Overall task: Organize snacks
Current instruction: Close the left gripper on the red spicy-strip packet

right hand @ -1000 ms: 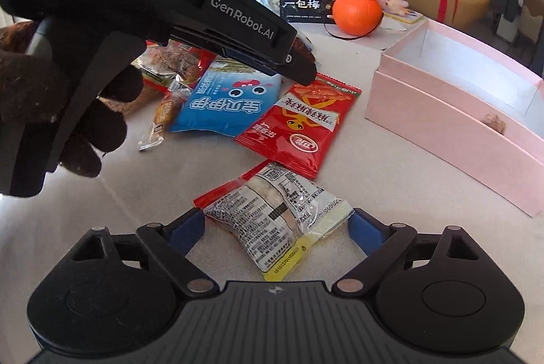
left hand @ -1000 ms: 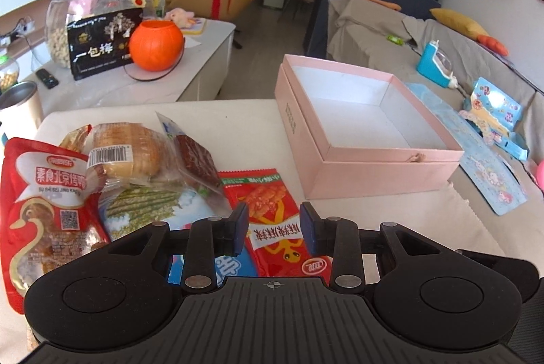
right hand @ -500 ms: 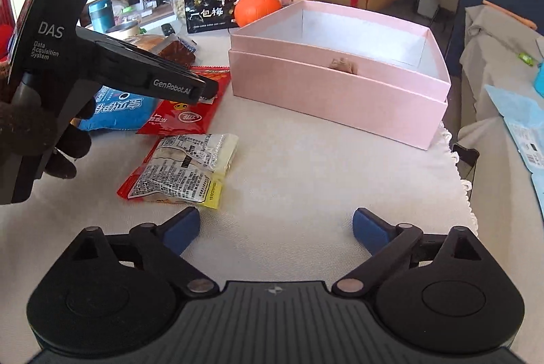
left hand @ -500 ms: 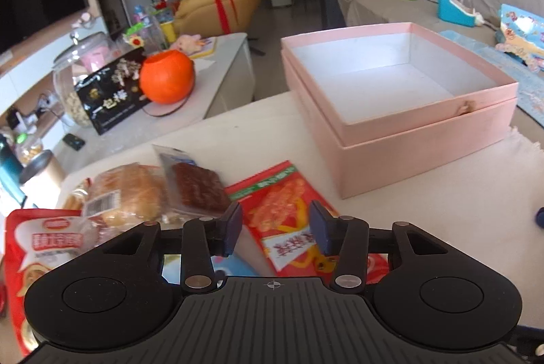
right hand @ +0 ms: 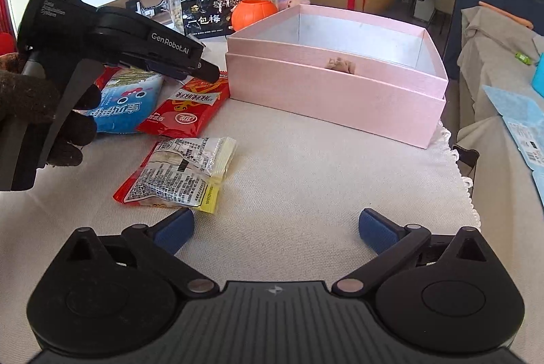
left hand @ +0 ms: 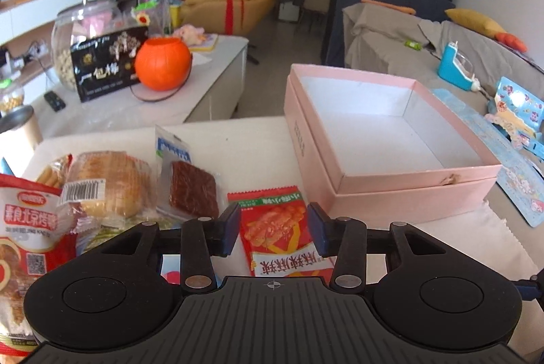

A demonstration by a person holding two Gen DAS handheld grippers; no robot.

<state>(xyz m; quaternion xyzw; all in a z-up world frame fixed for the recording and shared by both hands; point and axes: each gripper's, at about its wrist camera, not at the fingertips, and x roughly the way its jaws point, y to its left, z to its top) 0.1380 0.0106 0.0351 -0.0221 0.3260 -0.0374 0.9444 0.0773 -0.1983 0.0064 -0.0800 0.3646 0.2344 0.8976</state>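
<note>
Currently the pink box stands empty; no snack is stowed yet. The right gripper has just been opening and now stands spread wide over bare cloth, nothing between its jaws; the clear-and-yellow packet, framed by them a second ago, lies on the cloth short of the box. The left gripper, half spread after widening then narrowing slightly, hangs above the red snack packet just beside the box, pinching nothing. That packet appears the next pick.

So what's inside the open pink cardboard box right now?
The pink cardboard box shows only its bare white floor, no snacks. The strip just behind its near wall is hidden in both views.
</note>
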